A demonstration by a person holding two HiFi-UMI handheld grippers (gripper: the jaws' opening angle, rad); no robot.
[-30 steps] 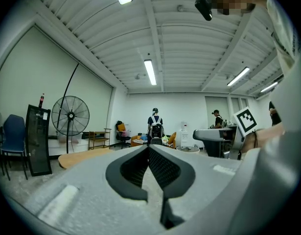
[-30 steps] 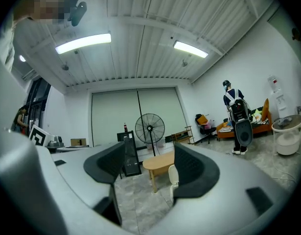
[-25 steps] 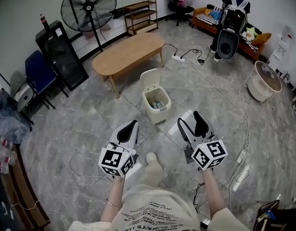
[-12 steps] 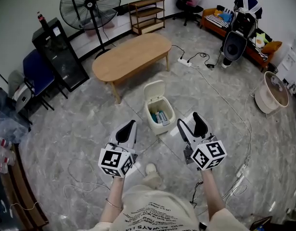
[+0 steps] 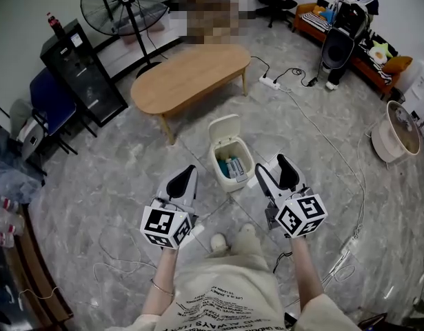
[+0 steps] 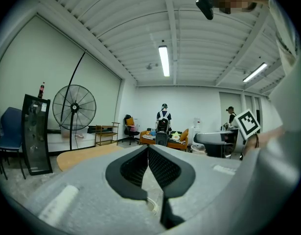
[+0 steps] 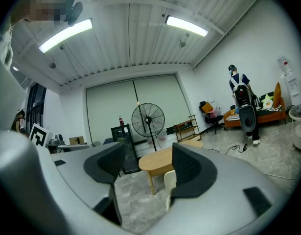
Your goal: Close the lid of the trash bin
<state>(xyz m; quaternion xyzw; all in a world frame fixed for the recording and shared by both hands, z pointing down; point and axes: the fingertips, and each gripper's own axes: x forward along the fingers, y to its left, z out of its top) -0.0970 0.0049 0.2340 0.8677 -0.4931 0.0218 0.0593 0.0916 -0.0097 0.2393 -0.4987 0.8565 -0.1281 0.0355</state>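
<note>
A cream trash bin (image 5: pixel 232 165) stands on the floor in front of me, its lid (image 5: pixel 223 127) tipped up and back; items lie inside. In the right gripper view the upright lid (image 7: pixel 169 182) shows between the jaws. My left gripper (image 5: pixel 188 176) hovers left of the bin, jaws pressed together with nothing between them. My right gripper (image 5: pixel 273 171) hovers right of the bin, jaws apart and empty. Both sit a little nearer to me than the bin.
An oval wooden table (image 5: pixel 190 76) stands beyond the bin. A standing fan (image 5: pixel 127 2) and black cabinet (image 5: pixel 80 69) are at the back left. Cables and a power strip (image 5: pixel 270 83) cross the floor on the right. A person (image 5: pixel 353 5) stands far right.
The bin has come closer and now sits between the two grippers. My grippers keep their pose; the left stays shut, the right stays open.
</note>
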